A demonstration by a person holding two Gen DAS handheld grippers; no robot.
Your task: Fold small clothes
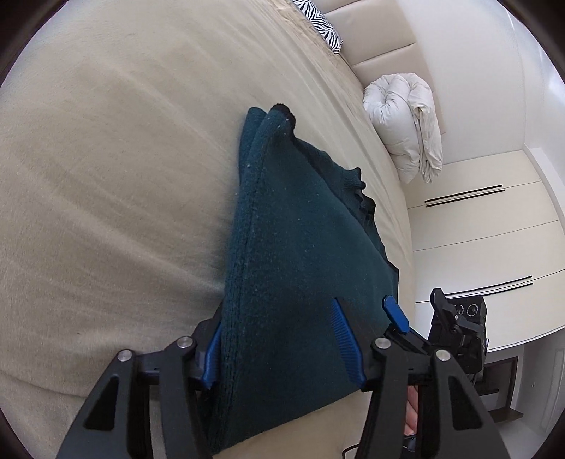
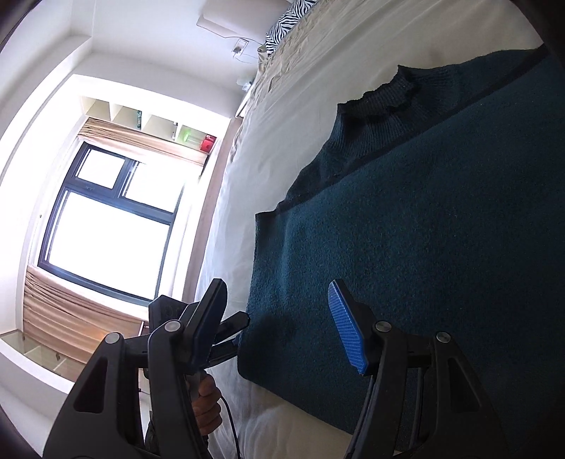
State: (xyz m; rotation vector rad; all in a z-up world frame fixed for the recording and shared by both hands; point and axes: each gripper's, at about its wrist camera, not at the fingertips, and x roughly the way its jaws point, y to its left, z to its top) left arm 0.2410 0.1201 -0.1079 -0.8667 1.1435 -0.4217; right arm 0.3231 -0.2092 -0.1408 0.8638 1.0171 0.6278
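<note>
Left wrist view, left hand-held gripper point(image 1: 282, 342) clamping teal sweater point(image 1: 300, 229) fold, right hand-held gripper point(image 2: 282, 325) open beside sweater edge.

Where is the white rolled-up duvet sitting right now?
In the left wrist view, the white duvet sits upper right, bundled at the far edge of the beige bed against the cream headboard, beyond the dark green sweater. The right wrist view doesn't show it.

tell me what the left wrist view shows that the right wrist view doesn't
Only the left wrist view: a rolled white duvet, cream cabinet doors, and the left tongs with the sweater between their fingers.

Only the right wrist view: a bright window, shelf cubbies, and the sweater's ribbed collar lying flat.

Both: the dark teal sweater, the beige bed, the zebra-print pillow.
</note>
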